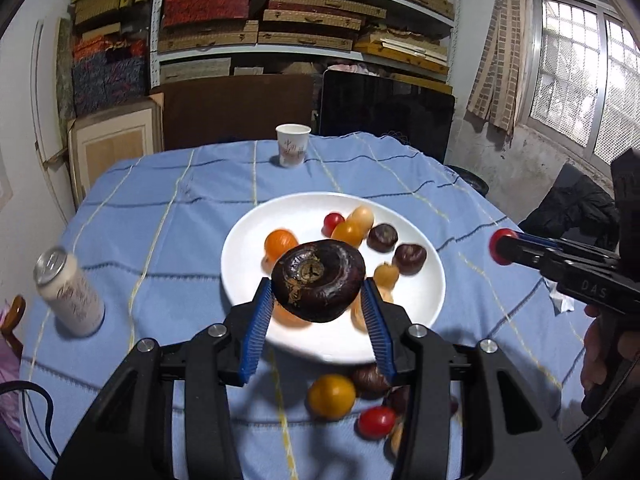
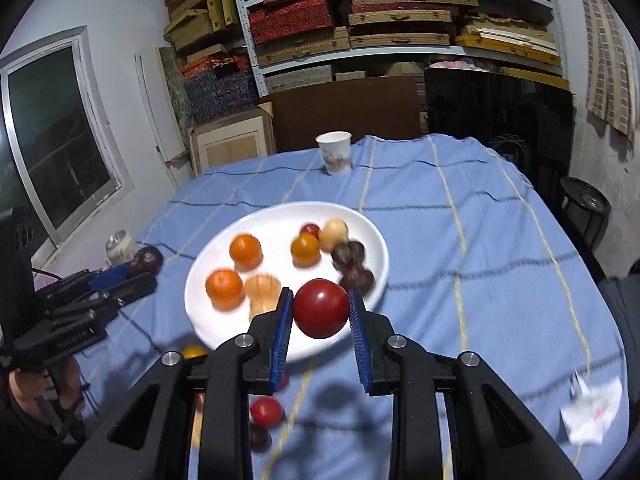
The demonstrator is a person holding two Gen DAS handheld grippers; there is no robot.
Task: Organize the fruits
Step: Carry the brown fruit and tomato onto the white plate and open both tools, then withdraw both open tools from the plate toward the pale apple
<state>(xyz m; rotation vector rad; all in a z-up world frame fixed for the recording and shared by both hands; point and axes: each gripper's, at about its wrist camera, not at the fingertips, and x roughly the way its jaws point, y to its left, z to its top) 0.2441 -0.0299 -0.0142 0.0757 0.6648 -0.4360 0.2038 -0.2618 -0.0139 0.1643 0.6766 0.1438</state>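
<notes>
Left hand-held gripper clasps dark chestnut (underside hidden rightward).

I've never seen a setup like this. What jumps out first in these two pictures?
Each gripper holds a fruit up close to its camera: the left gripper clamps a dark fruit, the right gripper a red tomato. Beyond them a white plate of orange, red and brown fruits sits on a blue checked cloth, with more fruit loose on the cloth nearer the cameras.

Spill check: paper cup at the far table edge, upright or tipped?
Upright. The paper cup stands on its base on the blue tablecloth, open rim up. Contents cannot be seen.
</notes>
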